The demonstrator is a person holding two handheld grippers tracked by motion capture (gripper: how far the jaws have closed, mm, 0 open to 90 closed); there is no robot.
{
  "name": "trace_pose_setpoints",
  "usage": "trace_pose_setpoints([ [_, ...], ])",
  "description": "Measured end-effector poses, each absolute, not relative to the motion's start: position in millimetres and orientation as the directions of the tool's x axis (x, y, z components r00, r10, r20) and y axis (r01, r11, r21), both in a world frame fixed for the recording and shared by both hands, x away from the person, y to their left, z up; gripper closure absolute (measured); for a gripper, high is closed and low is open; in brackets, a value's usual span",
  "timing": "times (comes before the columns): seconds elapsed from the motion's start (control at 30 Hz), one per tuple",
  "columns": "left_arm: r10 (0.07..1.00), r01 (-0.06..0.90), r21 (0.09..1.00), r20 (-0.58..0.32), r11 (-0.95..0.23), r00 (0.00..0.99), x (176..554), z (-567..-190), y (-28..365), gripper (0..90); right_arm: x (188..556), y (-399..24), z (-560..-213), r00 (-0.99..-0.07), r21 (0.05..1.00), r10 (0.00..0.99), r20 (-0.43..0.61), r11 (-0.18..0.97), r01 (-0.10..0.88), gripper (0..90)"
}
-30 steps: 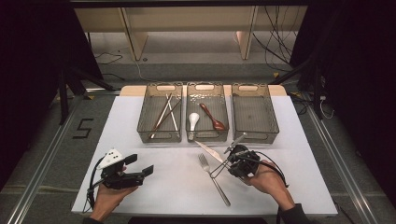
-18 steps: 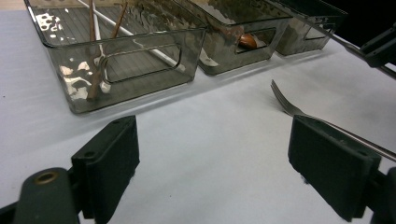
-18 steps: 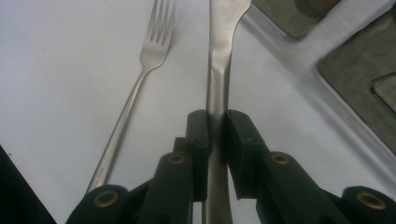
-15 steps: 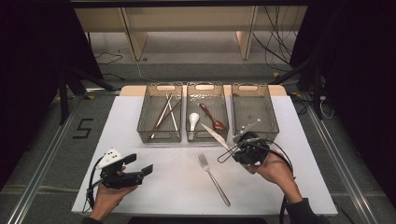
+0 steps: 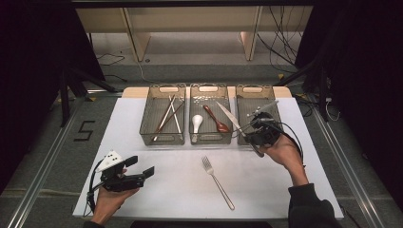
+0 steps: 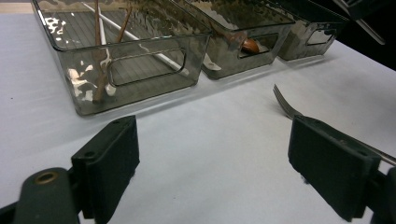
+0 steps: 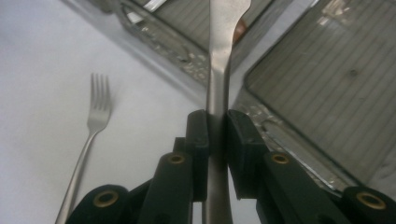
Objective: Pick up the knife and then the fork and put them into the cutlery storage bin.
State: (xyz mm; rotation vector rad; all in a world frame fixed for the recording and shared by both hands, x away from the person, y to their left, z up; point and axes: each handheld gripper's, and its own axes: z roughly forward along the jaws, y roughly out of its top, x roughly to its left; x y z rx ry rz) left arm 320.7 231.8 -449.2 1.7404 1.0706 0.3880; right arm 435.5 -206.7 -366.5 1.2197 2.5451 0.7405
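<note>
We hold a table knife (image 5: 231, 118) clamped in the right gripper (image 5: 253, 130), blade slanting over the spoon tray (image 5: 210, 137); the empty right-hand tray (image 5: 278, 114) lies just beside, away from the blade.

3 clear bins (image 5: 164, 135) in a row at 12 o'clock. Chopsticks (image 5: 167, 116): approx 4 sticks, left bin, exact no. hard to tell. 2 spoons: 1 white (image 5: 197, 122), 1 brown (image 5: 216, 119). 1 fork (image 5: 217, 182) at 6. 1 knife (image 5: 230, 118) at 1. 2 grippers (image 5: 127, 175).
</note>
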Motion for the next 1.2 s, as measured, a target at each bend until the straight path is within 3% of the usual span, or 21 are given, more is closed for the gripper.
trace_pose_setpoints([
  [0.7, 0.803, 0.475, 0.875, -0.219, -0.089, 0.554, 321.2, -449.2, 232.0, 16.0, 501.0, -236.7, -357.3, -0.472, 0.550, 0.882, 0.011, 0.389, 0.739, 80.0],
  [1.2, 0.803, 0.474, 0.876, -0.218, -0.089, 0.554, 321.2, -449.1, 231.8, 16.0, 526.9, -244.6, -374.4, -0.396, 0.524, 0.918, 0.017, 0.329, 0.786, 80.0],
])
